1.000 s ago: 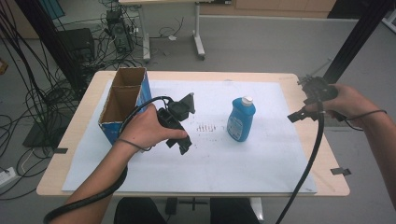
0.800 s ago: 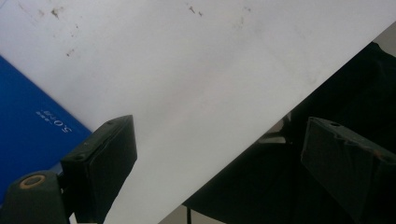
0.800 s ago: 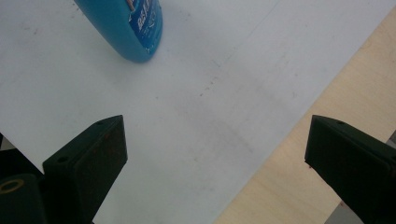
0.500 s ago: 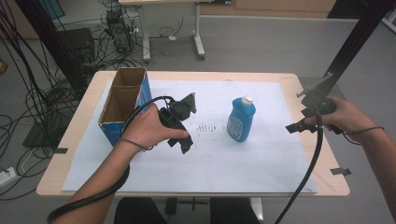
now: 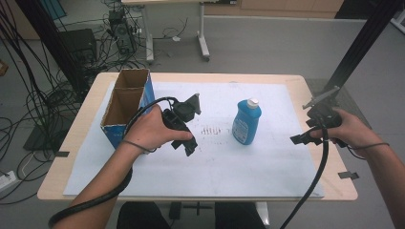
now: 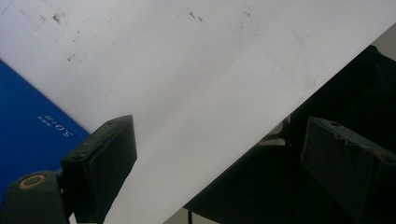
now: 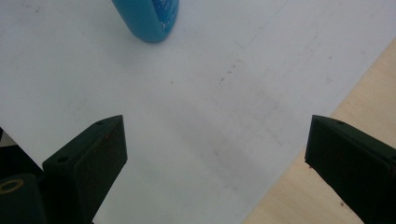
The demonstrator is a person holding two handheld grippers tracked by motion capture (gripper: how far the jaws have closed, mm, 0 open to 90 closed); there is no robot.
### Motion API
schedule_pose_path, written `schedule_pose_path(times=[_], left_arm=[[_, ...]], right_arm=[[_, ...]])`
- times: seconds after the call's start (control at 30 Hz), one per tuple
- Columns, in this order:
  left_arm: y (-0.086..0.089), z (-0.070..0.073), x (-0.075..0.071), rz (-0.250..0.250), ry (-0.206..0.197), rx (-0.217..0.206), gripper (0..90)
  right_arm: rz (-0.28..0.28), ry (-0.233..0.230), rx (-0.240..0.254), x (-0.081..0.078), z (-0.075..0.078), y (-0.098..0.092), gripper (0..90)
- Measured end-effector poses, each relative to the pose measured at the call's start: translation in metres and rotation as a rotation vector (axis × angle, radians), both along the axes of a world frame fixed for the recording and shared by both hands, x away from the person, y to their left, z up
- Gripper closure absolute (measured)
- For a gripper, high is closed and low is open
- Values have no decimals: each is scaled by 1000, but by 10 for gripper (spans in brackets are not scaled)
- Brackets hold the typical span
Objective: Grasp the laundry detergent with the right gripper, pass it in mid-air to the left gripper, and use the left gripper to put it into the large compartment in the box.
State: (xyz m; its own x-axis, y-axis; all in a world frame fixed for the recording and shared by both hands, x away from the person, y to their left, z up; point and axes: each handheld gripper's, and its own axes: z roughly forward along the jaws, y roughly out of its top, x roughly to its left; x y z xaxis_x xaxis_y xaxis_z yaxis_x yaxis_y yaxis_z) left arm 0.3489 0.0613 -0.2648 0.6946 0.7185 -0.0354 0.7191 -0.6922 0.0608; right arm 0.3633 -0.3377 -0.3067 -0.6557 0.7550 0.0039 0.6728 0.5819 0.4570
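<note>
Blue bottle (image 5: 247, 122) w/ white cap stands upright on the white sheet (image 5: 267, 162), roughly mid-table, not touched by anything. Right gripper (image 5: 302, 139) hovers well to the bottle's right near the sheet's edge, jaws wide apart, nothing btwn them (its own view has the bottle's base (image 7: 148, 18) up ahead). Left gripper (image 5: 190, 149) sits over the sheet just beside the open cardboard box (image 5: 125, 106), jaws also apart & empty. Wooden table (image 5: 305, 86) underneath.
</note>
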Motion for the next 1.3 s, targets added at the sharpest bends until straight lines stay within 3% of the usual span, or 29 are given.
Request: schedule_pose_path(times=[0.57,1.3], left_arm=[[0,-2,4,-1,3,-6,106],[2,-4,7,9,8,-14,106]], right_arm=[[2,-24,-2,-12,-25,9,51],[23,-40,41,-19,-65,32,47]])
